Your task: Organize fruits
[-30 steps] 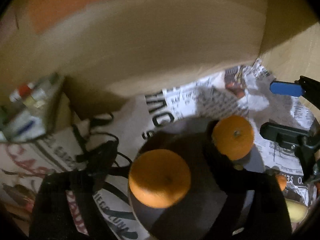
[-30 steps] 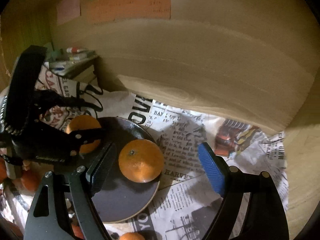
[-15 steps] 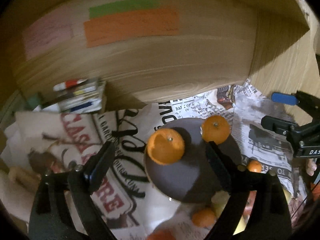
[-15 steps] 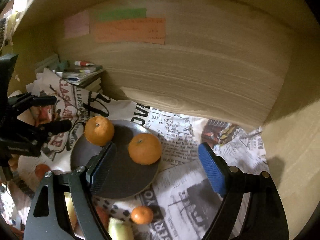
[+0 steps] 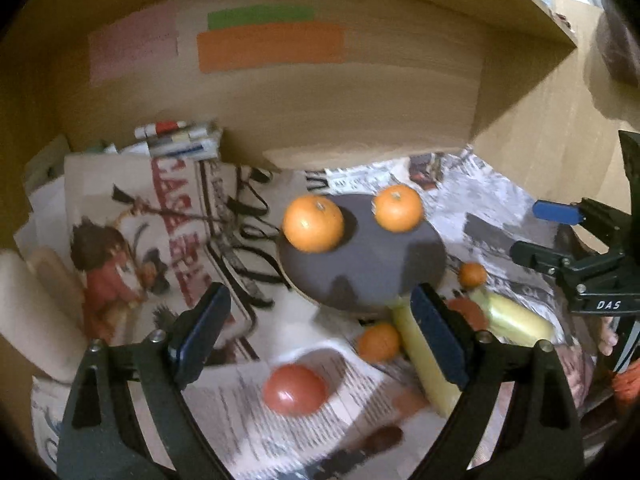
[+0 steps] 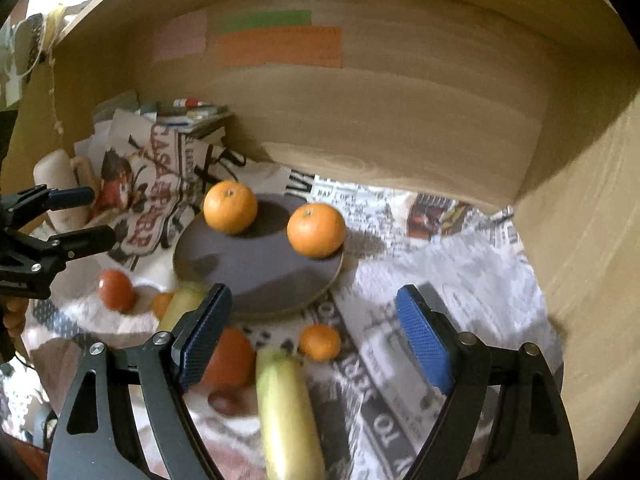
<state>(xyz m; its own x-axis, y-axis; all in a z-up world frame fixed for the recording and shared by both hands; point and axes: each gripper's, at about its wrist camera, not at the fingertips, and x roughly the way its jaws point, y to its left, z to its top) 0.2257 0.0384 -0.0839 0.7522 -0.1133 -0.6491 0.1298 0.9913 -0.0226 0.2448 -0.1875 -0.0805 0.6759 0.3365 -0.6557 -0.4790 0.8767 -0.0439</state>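
state: left gripper (image 5: 320, 328) and right gripper (image 6: 312, 340) both open, empty | risk: oranges (image 6: 316, 230) at grey plate (image 6: 256, 272) edge may roll off if nudged

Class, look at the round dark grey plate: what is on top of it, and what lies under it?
Two oranges sit on the round dark grey plate. Printed newspaper shows around it; whatever is directly beneath is covered.

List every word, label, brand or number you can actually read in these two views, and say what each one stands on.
"DAS": white letters on the right gripper body, left wrist view; they run on out of sight.
"TO": large black headline letters on the newspaper, right wrist view.
"CAS": red letters on the printed cloth bag; the rest is blurred.
Sticky notes, book spines, newspaper small print: too blurred to read.
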